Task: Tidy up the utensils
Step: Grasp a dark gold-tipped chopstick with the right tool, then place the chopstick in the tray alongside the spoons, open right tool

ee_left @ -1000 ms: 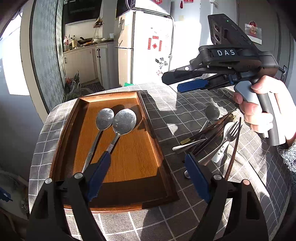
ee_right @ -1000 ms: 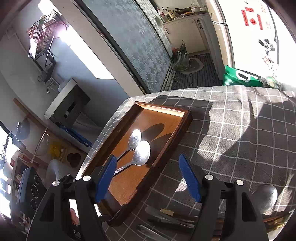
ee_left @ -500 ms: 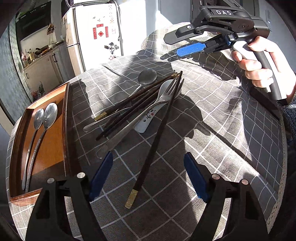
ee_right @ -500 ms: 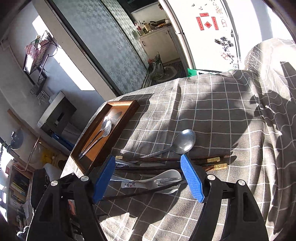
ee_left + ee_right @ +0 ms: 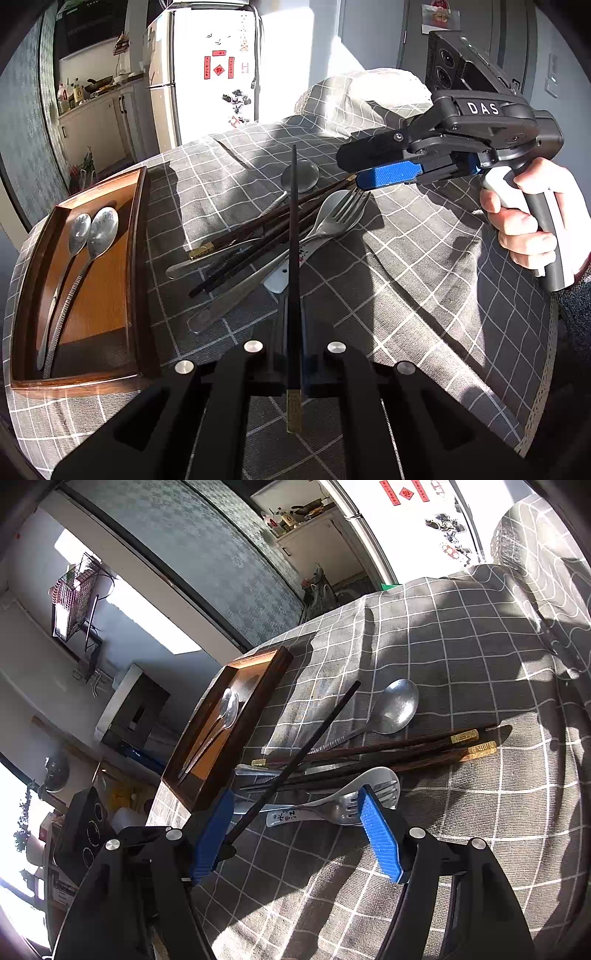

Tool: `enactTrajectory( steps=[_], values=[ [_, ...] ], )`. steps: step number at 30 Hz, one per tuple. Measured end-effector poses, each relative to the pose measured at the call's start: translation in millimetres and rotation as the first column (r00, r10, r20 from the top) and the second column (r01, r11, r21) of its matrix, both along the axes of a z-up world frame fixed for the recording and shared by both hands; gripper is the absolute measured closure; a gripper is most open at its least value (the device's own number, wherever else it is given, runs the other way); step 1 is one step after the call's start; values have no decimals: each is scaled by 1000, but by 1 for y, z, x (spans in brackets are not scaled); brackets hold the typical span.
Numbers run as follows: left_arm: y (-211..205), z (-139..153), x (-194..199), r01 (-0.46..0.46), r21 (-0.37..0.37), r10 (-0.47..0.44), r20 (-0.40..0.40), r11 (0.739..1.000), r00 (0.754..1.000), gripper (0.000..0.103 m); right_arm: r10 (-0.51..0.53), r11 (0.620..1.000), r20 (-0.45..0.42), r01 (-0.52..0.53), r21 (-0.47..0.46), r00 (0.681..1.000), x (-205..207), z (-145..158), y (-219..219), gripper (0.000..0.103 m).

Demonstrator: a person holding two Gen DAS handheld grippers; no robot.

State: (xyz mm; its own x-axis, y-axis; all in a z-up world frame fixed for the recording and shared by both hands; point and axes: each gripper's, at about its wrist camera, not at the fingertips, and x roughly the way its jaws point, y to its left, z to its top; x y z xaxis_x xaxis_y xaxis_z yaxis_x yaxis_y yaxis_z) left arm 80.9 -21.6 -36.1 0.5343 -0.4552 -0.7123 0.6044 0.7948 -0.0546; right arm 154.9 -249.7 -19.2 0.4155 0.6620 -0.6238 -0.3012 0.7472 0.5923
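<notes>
My left gripper (image 5: 293, 317) is shut on a dark chopstick (image 5: 293, 229), whose tip points up and away over the utensil pile. The pile lies on the checked tablecloth: a metal spoon (image 5: 301, 177), a fork (image 5: 343, 214), a white ceramic spoon (image 5: 376, 779) and several dark chopsticks (image 5: 406, 746). Left of it, a wooden tray (image 5: 140, 258) holds two metal spoons (image 5: 92, 229). My right gripper (image 5: 295, 830) hovers just above the fork (image 5: 351, 806), its jaws closing. The fork's head lies between them and the pads do not press on it.
A person's hand (image 5: 524, 221) holds the right gripper's handle. The round table's edge curves close behind the tray and along the right. A cloth-draped chair back (image 5: 369, 92) stands at the far side, with a fridge (image 5: 207, 74) and kitchen cabinets (image 5: 96, 118) beyond.
My left gripper swung from above the tray to the pile, shut on the loose chopstick and raised it. My right gripper came down over the fork end of the pile.
</notes>
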Motion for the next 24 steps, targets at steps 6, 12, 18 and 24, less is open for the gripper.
enactTrajectory(
  steps=[6,12,18,24],
  values=[
    [-5,18,-12,14,-30,-12,41,999,999,96,1,1000,-35,0,31,999,19,-8,30,86],
    [23,24,-7,-74,2,74,74,997,995,96,50,998,-6,-50,37,999,37,9,76,89],
    [82,31,22,-230,8,229,79,973,970,96,143,990,8,-143,-11,990,82,20,163,89],
    [118,17,58,-344,50,342,54,937,938,96,132,988,-69,-136,-69,989,121,3,216,81]
  ],
)
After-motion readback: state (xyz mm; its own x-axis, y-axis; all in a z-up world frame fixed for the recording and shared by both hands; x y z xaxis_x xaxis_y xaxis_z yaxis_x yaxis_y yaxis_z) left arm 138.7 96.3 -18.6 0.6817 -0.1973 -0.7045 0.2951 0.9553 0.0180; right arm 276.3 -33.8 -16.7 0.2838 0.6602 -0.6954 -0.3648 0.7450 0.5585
